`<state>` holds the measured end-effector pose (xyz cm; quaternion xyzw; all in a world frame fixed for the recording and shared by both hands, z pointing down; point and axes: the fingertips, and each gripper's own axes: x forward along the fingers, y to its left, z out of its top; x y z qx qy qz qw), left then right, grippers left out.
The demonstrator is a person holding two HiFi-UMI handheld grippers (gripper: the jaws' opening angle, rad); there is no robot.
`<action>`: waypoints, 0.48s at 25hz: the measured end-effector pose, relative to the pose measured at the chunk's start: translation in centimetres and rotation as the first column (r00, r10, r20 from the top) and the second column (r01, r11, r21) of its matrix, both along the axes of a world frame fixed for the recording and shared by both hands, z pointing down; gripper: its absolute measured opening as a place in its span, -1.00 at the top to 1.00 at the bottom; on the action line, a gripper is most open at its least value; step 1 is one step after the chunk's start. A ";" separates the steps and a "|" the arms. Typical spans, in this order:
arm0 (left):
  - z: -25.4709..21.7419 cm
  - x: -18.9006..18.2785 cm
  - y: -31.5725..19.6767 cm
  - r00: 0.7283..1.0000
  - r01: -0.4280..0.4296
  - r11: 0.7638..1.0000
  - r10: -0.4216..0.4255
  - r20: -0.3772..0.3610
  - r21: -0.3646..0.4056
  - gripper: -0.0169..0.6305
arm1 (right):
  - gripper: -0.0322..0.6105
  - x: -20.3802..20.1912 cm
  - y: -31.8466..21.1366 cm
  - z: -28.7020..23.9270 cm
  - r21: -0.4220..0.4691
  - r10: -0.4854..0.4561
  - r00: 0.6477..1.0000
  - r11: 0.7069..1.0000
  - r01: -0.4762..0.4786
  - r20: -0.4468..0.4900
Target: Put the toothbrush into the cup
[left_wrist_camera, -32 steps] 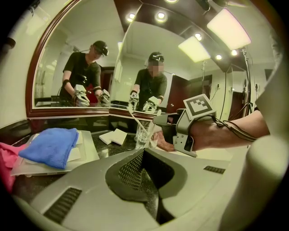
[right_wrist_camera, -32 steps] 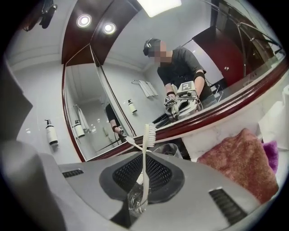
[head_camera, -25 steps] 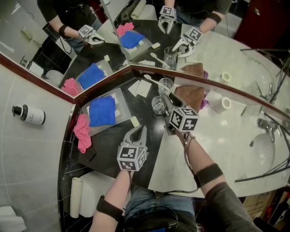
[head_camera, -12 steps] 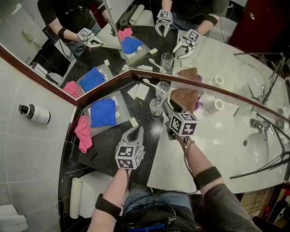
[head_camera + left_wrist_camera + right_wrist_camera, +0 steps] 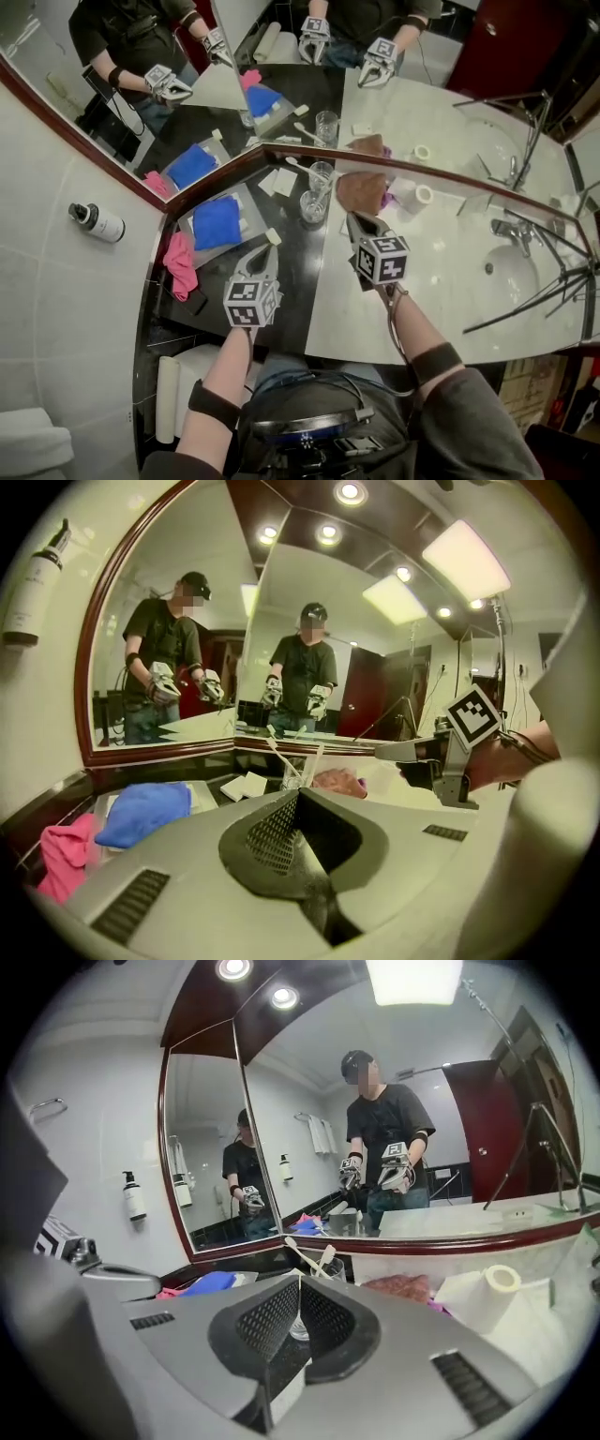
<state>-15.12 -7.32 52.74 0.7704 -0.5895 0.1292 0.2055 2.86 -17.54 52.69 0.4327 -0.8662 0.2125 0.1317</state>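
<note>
The near cup (image 5: 312, 206) is a clear glass that stands on the dark counter (image 5: 281, 309), and it is empty. Just behind it, close to the mirror (image 5: 441, 103), stands a second glass cup (image 5: 322, 175). A white toothbrush (image 5: 300, 1253) sits in this far cup, and its head leans out to the left over the rim. Another white brush (image 5: 326, 1251) stands in the same cup beside it. To the left of the cups a blue cloth (image 5: 217, 223) lies on a flat grey tray (image 5: 247, 214), and a pink cloth (image 5: 178, 264) is bunched up at the tray's left side. A brown cloth (image 5: 361, 190) lies on the white counter to the right of the cups, and a paper roll (image 5: 412, 197) lies just past it. Both arms reach out from the bottom of the head view towards the mirror. The left gripper (image 5: 264, 255) hangs over the dark counter, well apart from the cups, and points ahead and a little down. Its jaws are pressed together with nothing in them. The right gripper (image 5: 356, 221) hangs where the dark counter meets the white one, near the empty cup but not touching it. It also points ahead and a little down. Its jaws have just been closing; now the tips meet and hold nothing.
</note>
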 end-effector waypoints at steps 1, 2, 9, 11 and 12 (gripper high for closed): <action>-0.3 -0.2 0.3 1.000 -0.003 1.000 0.003 0.001 0.000 0.94 | 0.83 0.5 0.8 -0.3 0.004 0.002 1.000 1.000 -0.002 -0.014; -0.6 -0.4 0.6 1.000 -0.008 1.000 0.008 0.003 0.000 0.94 | 0.84 1.2 1.6 -0.6 0.008 0.006 1.000 1.000 -0.006 -0.027; -1.9 -1.1 2.1 0.997 -0.076 0.997 0.076 0.019 0.001 0.94 | 0.84 8.0 5.5 -0.5 -0.016 0.152 0.986 0.988 -0.154 -0.067; -1.9 -1.4 2.3 0.995 -0.092 0.996 0.092 0.026 -0.005 0.94 | 0.84 10.5 6.4 -0.1 -0.025 0.208 0.975 0.977 -0.211 -0.076; -1.9 -1.5 2.3 0.994 -0.100 0.995 0.100 0.030 -0.008 0.94 | 0.84 11.8 6.9 -0.1 -0.030 0.238 0.968 0.970 -0.240 -0.076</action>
